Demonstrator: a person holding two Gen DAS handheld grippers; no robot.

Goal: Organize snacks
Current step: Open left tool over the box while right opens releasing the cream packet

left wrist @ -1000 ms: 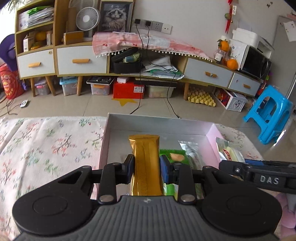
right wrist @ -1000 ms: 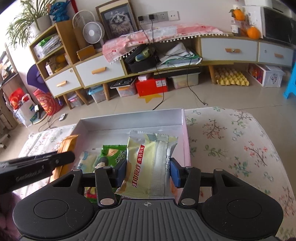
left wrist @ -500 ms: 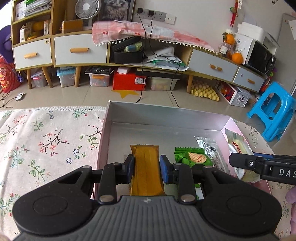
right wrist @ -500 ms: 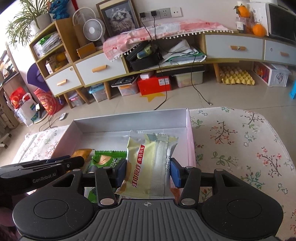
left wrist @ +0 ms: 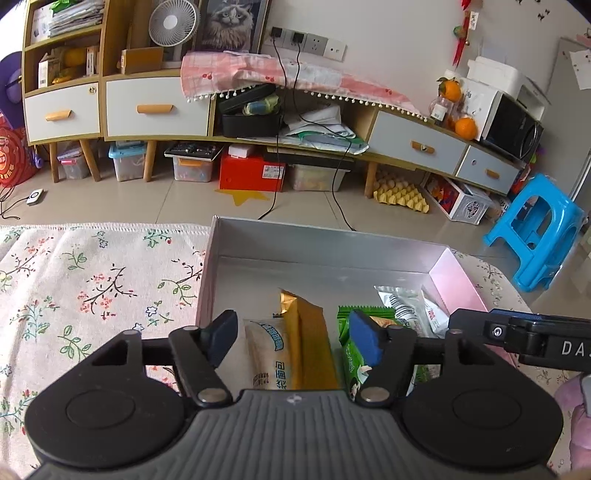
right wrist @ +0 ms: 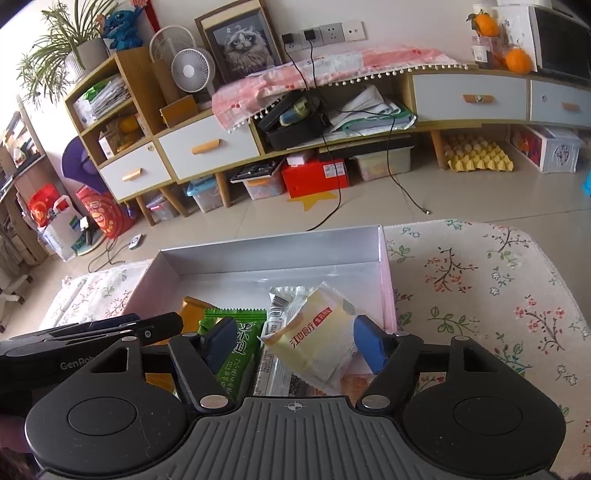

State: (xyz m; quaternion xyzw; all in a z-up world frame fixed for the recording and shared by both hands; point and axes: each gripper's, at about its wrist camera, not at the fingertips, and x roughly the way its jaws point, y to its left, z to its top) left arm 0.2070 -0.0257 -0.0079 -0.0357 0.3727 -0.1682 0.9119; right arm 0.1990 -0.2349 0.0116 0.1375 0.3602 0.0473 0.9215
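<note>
Both my grippers hang over the near end of the box [left wrist: 458, 280], each pointing down into it. My left gripper [left wrist: 293, 334]: jaws opening, blue pads clear of everything; between them, lying loose in the box, one gold packet [left wrist: 306, 332] and, against its left side, one white packet with blue print [left wrist: 267, 350]. My right gripper [right wrist: 293, 341]: jaws opening too; one pale yellow packet with a red label [right wrist: 317, 339] lies tilted between them, its right edge close to the right pad, though I cannot tell whether they touch; the left pad stands well off it. Under that packet, one silver-white packet [right wrist: 280, 306]; to its left, one green packet [right wrist: 236, 343]. Count in the box from both views: five snacks, none gripped. The box is one, silver inside, pink along its right wall, open-topped, sitting on a floral cloth [right wrist: 480, 280] that spreads to either side. Past the table edge, tiled floor; one blue stool [left wrist: 535, 229] at right, one yellow egg tray [left wrist: 402, 194] under the long cabinet. On the cabinet: one white fan [left wrist: 170, 24], one framed cat picture [left wrist: 229, 24], one microwave [left wrist: 511, 123]; two oranges [left wrist: 465, 127] beside it.
</note>
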